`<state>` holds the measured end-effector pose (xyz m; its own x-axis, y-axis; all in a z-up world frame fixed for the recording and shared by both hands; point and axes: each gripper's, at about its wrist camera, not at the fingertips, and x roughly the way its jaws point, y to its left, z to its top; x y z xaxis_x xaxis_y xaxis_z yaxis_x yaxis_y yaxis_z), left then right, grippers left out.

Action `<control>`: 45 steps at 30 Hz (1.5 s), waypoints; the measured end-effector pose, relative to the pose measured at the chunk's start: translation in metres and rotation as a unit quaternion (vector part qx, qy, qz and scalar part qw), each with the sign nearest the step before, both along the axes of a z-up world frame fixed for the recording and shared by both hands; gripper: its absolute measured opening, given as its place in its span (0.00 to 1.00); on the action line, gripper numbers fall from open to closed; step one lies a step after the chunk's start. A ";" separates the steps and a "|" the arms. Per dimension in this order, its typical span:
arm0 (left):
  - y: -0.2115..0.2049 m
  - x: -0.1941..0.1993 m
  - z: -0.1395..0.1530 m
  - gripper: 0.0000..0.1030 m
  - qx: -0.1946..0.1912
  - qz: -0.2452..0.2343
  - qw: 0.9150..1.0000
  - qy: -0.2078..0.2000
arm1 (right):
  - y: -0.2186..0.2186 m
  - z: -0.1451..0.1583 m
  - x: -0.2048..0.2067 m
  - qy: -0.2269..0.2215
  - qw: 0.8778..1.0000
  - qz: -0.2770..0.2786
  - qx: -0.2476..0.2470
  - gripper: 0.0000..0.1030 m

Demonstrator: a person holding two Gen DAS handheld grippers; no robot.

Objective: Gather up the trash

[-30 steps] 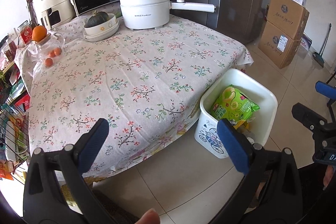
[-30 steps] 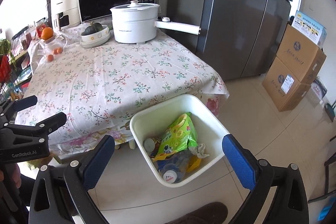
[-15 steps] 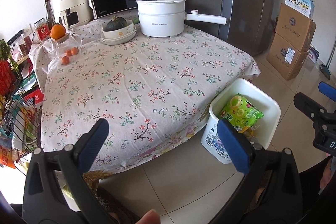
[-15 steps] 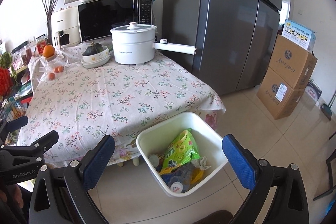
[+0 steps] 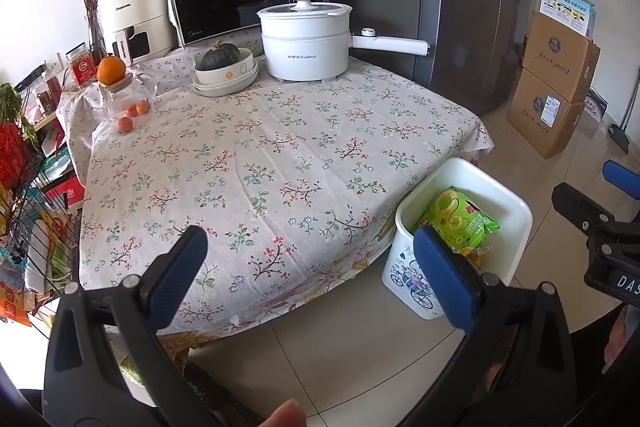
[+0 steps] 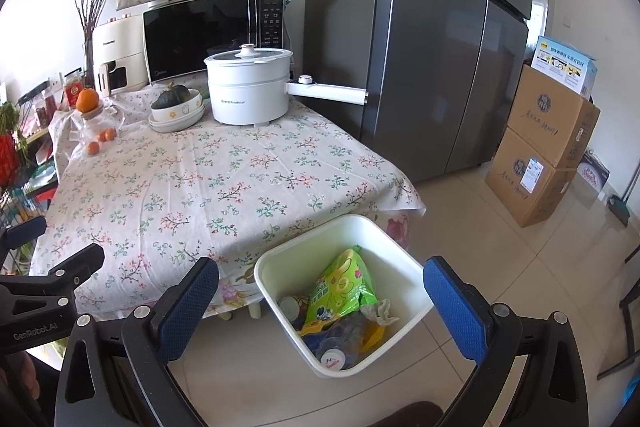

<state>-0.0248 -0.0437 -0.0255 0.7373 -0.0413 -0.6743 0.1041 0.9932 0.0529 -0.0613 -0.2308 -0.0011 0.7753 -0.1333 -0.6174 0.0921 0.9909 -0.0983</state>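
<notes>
Trash bin [image 6: 404, 263] at 6 o'clock looks full; both grippers' fingers [image 6: 188, 301] are spread, empty; more trash may spill.

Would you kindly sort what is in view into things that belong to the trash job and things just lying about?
Job: bin, green bag, bottle, crumpled paper.
Lying about: pot, microwave, squash, orange, boxes.
</notes>
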 end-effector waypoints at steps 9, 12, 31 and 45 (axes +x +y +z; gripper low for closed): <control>0.000 -0.002 0.003 0.99 0.001 0.001 1.000 -0.009 | 0.004 0.003 -0.001 -0.013 1.000 0.003 -0.013 1.00; 0.000 -0.003 0.003 0.99 0.002 -0.001 1.000 -0.011 | 0.004 0.002 0.000 -0.009 1.000 0.004 -0.011 1.00; -0.004 -0.004 0.002 0.99 0.003 -0.004 1.000 -0.010 | 0.001 -0.002 0.000 -0.003 1.000 0.001 -0.011 1.00; -0.005 -0.004 0.001 0.99 0.003 -0.004 1.000 -0.009 | 0.001 -0.002 0.001 -0.002 1.000 0.001 -0.011 1.00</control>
